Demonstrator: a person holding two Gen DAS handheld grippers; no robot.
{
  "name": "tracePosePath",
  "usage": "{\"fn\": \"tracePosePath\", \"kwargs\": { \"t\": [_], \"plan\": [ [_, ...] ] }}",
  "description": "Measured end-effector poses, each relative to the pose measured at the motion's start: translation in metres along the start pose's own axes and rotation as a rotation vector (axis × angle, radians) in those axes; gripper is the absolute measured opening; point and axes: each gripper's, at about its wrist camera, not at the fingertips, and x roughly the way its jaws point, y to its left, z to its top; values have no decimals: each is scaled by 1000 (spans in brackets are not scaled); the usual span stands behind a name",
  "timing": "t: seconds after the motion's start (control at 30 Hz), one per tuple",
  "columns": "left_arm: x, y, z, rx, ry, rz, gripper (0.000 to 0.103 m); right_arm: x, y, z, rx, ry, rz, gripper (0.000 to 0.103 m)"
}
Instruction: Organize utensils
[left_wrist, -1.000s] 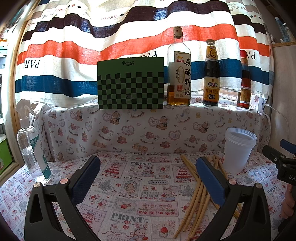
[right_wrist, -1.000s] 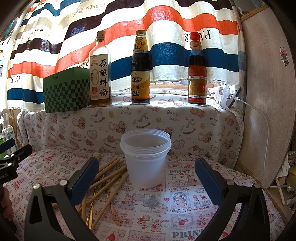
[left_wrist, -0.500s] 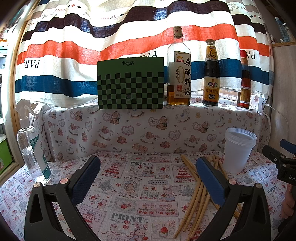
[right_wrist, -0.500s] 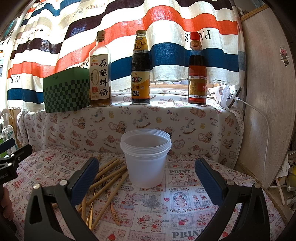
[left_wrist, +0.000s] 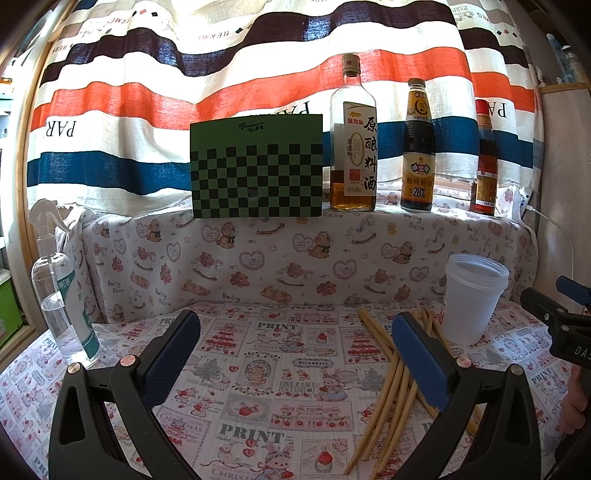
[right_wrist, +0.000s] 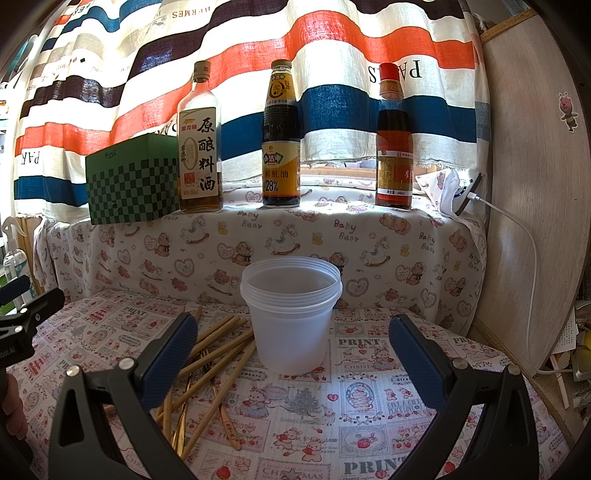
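Lying in a loose, crossed heap on the cartoon-printed cloth of the surface (right_wrist: 369, 398), the thin tan wooden chopsticks (right_wrist: 218, 354) fan out to the left of the translucent white plastic tub (right_wrist: 291, 314), their far ends close against its base; in the left wrist view the same chopsticks (left_wrist: 391, 387) run from beside the tub (left_wrist: 471, 299) towards the camera, partly hidden behind the right-hand blue pad; the tub stands upright and looks empty. The right tongs (right_wrist: 291, 350) hang just above the cloth with the blue-padded fingers (right_wrist: 168, 354) wide apart and gripping nothing, the tub framed between them and the chopsticks passing under the left finger; the left tongs (left_wrist: 295, 354) are likewise spread wide over bare cloth, holding nothing, with the chopsticks at their right finger (left_wrist: 421, 358); each view catches the other black tool at its edge, with part of a hand below it. Behind, a cloth-covered ledge carries a green checkered box (left_wrist: 256, 166), a clear glass bottle of amber cooking wine (right_wrist: 199, 140), a dark sauce bottle with a yellow label (right_wrist: 281, 136) and a red-capped sauce bottle (right_wrist: 393, 140), all upright and set apart in a row; a striped curtain in orange, blue, white and black (left_wrist: 147, 96) hangs behind them; a clear spray bottle (left_wrist: 61, 291) stands at the far left of the surface, well apart from the chopsticks; a white cable (right_wrist: 517, 229) runs down the wooden panel at the right.
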Motion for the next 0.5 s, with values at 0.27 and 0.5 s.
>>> {"fn": "tracePosePath", "kwargs": {
  "t": [0.27,0.5],
  "plan": [
    [0,0,-1,9,-1,-24,103,1,-1,0,1,-2,-2,103],
    [0,0,-1,8,-3,-23,103,0,0,0,1,-1,-6,103]
  ]
}}
